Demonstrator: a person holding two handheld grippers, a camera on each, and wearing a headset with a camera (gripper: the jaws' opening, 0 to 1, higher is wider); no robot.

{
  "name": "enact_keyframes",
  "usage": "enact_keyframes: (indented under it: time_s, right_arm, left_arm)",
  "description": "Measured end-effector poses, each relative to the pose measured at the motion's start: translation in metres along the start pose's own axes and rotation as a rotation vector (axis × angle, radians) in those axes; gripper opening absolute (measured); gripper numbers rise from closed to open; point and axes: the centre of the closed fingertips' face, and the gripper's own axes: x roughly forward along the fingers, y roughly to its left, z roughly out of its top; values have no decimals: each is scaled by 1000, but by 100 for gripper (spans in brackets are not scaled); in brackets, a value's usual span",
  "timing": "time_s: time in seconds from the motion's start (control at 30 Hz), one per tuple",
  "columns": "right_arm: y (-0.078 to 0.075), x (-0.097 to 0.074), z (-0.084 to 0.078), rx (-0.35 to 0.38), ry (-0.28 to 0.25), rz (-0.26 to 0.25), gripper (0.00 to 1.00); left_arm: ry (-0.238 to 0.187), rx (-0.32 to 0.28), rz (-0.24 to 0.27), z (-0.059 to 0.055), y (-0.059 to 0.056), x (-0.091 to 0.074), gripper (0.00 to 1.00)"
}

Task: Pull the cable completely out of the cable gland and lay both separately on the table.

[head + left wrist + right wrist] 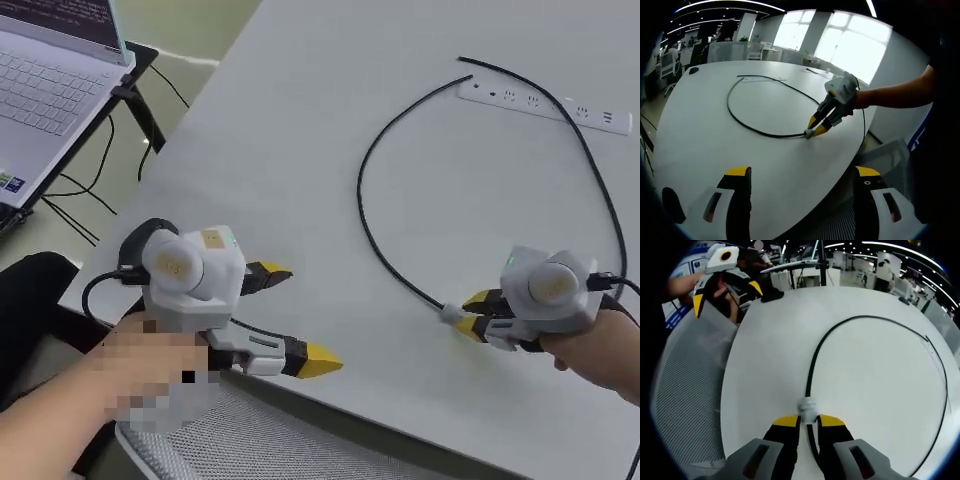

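Our right gripper [810,423] seems clamped on the black cable [813,356] just behind the white cable gland [808,410], near the table [300,120] edge. Our left gripper [300,316] hangs jaws apart, well away. With the gland unheld, a pull may just drag both along.

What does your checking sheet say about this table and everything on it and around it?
Surface: white table.
Job's things: black cable lying in a loop; white cable gland on its near end.
Clutter: power strip at the far side.
Grippers: left hand-held gripper open, holding nothing; right hand-held gripper shut on the cable behind the gland.
Cables: dark cords hanging below the laptop.
Surroundings: laptop, mesh chair.
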Motion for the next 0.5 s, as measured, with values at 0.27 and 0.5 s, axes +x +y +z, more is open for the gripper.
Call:
enact_keyframes:
  time_s: [0.27,0.5]
  right_arm:
    - [-2,2,0,-7,3,-12,8]
    - [0,-3,2,18,-12,-9,7]
  left_arm:
    - [-5,-5,1,0,-3,-1,83]
    - [-5,-4,0,-1,-6,-1,82]
